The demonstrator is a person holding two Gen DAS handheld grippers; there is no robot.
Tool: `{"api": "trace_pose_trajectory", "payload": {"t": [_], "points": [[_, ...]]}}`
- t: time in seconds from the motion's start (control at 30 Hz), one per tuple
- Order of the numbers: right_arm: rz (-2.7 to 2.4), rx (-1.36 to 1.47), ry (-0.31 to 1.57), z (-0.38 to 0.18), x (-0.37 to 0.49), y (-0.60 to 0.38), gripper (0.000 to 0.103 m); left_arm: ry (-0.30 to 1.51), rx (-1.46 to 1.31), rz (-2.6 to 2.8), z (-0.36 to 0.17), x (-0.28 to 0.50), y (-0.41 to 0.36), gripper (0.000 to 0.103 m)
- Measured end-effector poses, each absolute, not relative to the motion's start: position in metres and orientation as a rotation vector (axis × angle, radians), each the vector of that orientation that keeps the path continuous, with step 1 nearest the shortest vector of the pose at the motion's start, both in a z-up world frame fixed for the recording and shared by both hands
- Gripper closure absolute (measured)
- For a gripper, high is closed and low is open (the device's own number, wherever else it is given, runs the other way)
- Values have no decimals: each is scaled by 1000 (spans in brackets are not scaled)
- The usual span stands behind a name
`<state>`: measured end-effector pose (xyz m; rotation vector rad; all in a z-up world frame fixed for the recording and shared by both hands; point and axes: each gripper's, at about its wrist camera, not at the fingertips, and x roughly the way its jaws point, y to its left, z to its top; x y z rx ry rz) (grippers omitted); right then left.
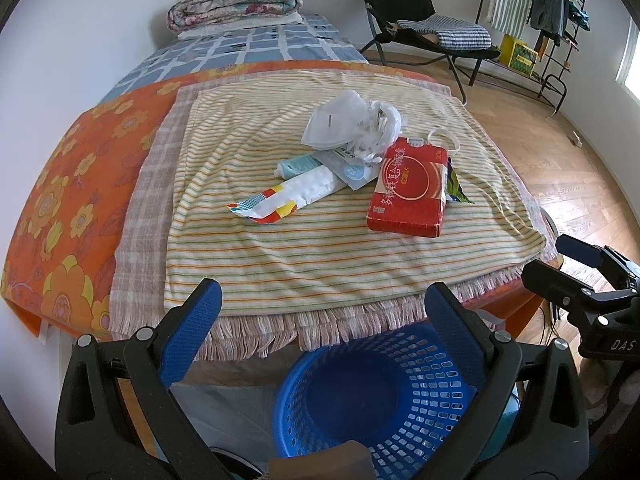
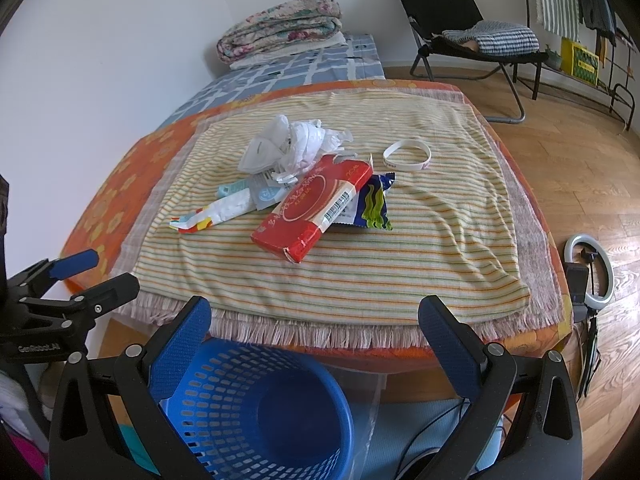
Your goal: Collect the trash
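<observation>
While both tools gape, blue basket [image 2: 256, 408] sits empty — upright.

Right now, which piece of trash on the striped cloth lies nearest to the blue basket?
The red carton. Its corner reaches closest to the fringed table edge above the blue basket; the white mask and white wristband lie farther back.

Red box [image 2: 310, 208], blue perforated basket [image 2: 256, 408], yellow-striped cloth [image 2: 420, 264], orange floral sheet [image 1: 60, 200]
</observation>
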<state>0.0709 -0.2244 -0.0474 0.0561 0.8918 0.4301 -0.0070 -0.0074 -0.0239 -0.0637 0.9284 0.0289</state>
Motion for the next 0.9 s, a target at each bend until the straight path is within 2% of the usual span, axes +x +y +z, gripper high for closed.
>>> {"api": "trace_pose_trajectory", "payload": {"t": [0.63, 0.9], "points": [[400, 54, 906, -49, 71, -226, 0, 932, -63, 30, -26, -9, -4, 0], [455, 66, 866, -46, 72, -226, 0, 898, -70, 64, -29, -3, 24, 0]]}}
